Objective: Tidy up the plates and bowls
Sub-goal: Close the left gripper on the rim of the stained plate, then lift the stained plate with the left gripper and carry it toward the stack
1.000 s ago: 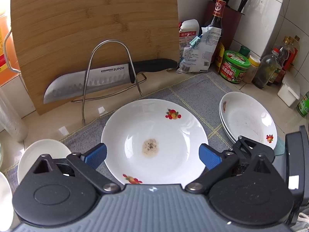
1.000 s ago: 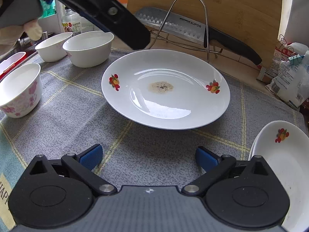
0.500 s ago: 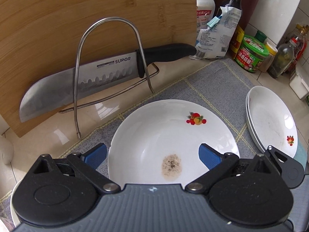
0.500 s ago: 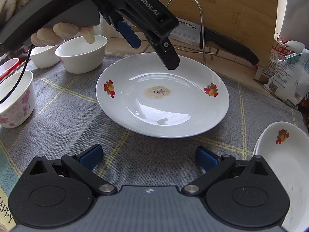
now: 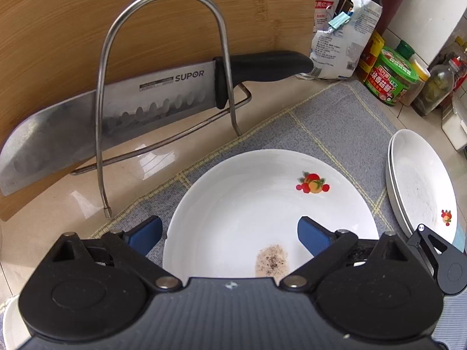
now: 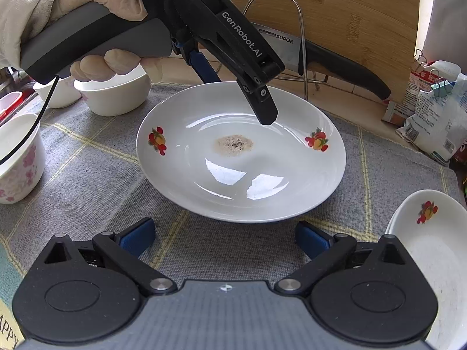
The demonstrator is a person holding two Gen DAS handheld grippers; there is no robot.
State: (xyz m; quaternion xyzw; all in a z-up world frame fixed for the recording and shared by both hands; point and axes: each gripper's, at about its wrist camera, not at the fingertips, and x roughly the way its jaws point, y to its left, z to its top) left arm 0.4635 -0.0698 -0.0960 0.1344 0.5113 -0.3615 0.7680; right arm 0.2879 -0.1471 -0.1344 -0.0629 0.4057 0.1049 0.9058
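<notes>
A white plate (image 5: 256, 213) with fruit decals and a brown stain lies on the grey cloth; it also shows in the right wrist view (image 6: 239, 160). My left gripper (image 5: 230, 232) is open, low over the plate, one finger over its far rim and the other (image 6: 264, 110) over its middle. My right gripper (image 6: 224, 237) is open and empty over the cloth just before the plate's near rim. A stack of two plates (image 5: 420, 183) lies to the right, also in the right wrist view (image 6: 435, 250). White bowls (image 6: 113, 96) stand at the left.
A knife (image 5: 131, 108) rests in a wire rack (image 5: 163, 73) against a bamboo cutting board (image 5: 116, 23) behind the plate. Bags, bottles and jars (image 5: 391, 75) crowd the back right. A flowered bowl (image 6: 17, 160) stands at the left on the cloth (image 6: 87, 180).
My left gripper has moved forward and down over the stained plate, its fingers now straddling the far rim. The right gripper has barely moved.
</notes>
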